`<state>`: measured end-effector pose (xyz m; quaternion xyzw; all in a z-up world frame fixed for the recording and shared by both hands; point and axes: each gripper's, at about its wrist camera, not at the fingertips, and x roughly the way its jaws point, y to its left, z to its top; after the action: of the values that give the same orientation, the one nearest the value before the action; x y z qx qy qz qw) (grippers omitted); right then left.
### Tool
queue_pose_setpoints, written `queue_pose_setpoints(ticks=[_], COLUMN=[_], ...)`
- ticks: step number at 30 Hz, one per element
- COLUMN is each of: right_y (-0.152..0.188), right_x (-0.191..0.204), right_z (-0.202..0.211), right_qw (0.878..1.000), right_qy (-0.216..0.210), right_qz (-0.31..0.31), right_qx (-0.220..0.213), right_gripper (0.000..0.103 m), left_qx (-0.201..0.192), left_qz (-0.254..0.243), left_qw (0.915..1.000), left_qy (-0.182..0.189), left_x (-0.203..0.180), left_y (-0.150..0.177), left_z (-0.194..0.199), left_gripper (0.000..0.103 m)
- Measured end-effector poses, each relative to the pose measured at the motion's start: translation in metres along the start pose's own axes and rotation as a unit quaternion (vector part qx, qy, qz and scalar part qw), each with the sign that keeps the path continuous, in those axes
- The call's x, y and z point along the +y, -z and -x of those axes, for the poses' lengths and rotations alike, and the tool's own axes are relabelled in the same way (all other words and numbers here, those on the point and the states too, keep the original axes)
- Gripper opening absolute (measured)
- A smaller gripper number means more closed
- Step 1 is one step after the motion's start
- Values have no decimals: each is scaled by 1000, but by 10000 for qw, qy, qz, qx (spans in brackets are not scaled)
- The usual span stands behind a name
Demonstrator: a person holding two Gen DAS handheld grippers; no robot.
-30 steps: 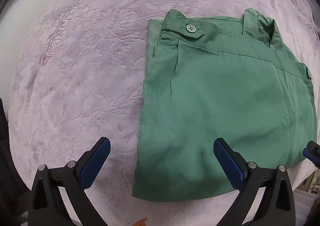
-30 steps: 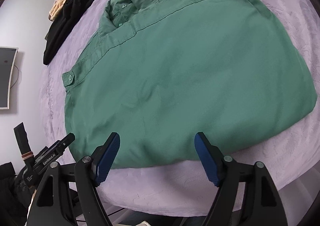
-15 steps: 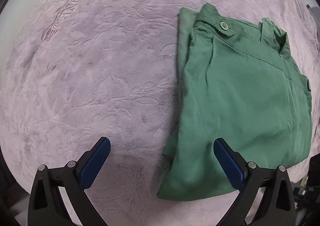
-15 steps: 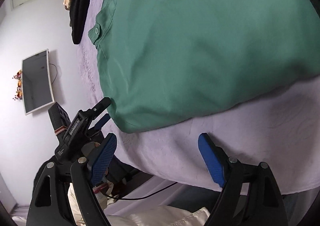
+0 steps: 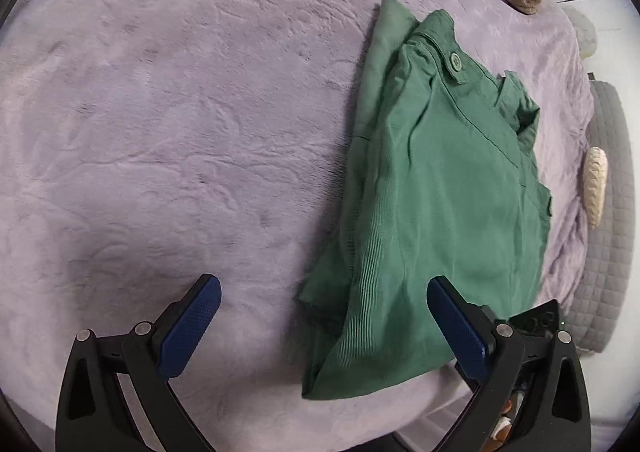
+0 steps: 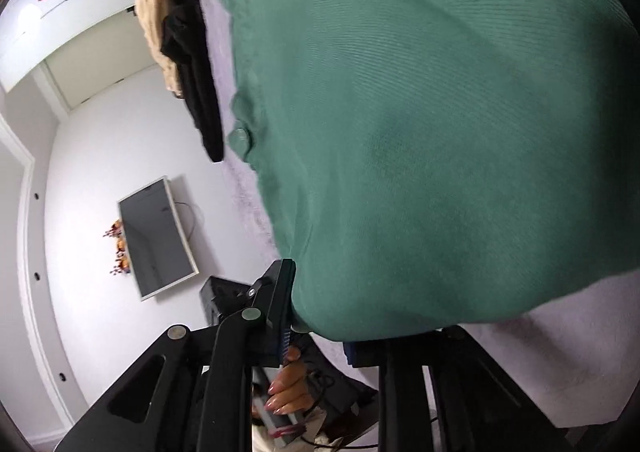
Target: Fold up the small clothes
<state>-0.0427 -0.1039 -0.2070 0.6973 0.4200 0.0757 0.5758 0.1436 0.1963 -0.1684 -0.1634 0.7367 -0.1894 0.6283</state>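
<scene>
though blurred, green shirt (image 6: 420, 132) blocking television (image 6: 156, 238)

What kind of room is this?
Most likely a bedroom: a lilac plush blanket covers a bed, a grey quilted cushion lies at its edge, and a flat screen hangs on the wall.

Left gripper (image 5: 322, 310) jaws wide apart, right gripper (image 6: 320, 316) jaws just closing — pinched together

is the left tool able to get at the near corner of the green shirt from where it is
Probably yes. The left tool is open and the green shirt's near corner lies between its fingers on the purple blanket, with nothing covering it.
</scene>
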Motion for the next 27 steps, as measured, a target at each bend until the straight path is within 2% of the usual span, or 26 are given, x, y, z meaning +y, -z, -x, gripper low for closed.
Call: queue_pose_setpoints(ticks=[4,7,8,11,12,13,15,17,18,20,21,22,25,27], right_y=[4,6,8,13,17,20,19,15,8,-4,-12,-20,-37,-49], right_x=[14,14,12,11,9,11,22,38,49,62,66,66,48,27], right_z=[2,0,-2,3,8,16,39,65,74,86,87,90,73,60], right_qw=[9996,9985,9971,9856,9801,9759,9695,9603,9543,9367,9231,9117,8891,8864], right_qy=[-30,258,496,1430,1704,1891,2117,2342,2459,2784,3092,3325,3761,3908], right_qz=[264,430,482,668,762,877,1170,1513,1671,2037,2187,2312,2573,2476], right_qx=[74,213,309,604,675,653,387,-76,-299,-594,-667,-695,-434,-181], right_gripper=[21,21,21,28,38,53,59,59,56,31,17,16,14,14], left_qx=[281,526,585,679,670,657,654,671,693,611,553,498,201,11], left_qz=[8,-78,-142,-529,-717,-916,-1205,-1223,-1187,-1139,-1110,-1016,-996,-1074], left_qw=[9967,9913,9903,9914,9921,9921,9904,9900,9902,9915,9922,9933,9944,9938], left_qy=[765,1204,1252,991,781,552,190,225,248,132,103,213,272,275], left_x=[-11,-28,-35,-63,-71,-77,-78,-75,-73,-72,-72,-71,-81,-97], left_y=[-12,-22,-24,-27,-26,-25,-22,-22,-23,-24,-24,-24,-18,-14], left_z=[-16,-32,-35,-50,-53,-54,-55,-54,-53,-51,-49,-45,-31,-20], left_gripper=[103,103,103,102,93,76,66,66,66,49,30,21,18,18])
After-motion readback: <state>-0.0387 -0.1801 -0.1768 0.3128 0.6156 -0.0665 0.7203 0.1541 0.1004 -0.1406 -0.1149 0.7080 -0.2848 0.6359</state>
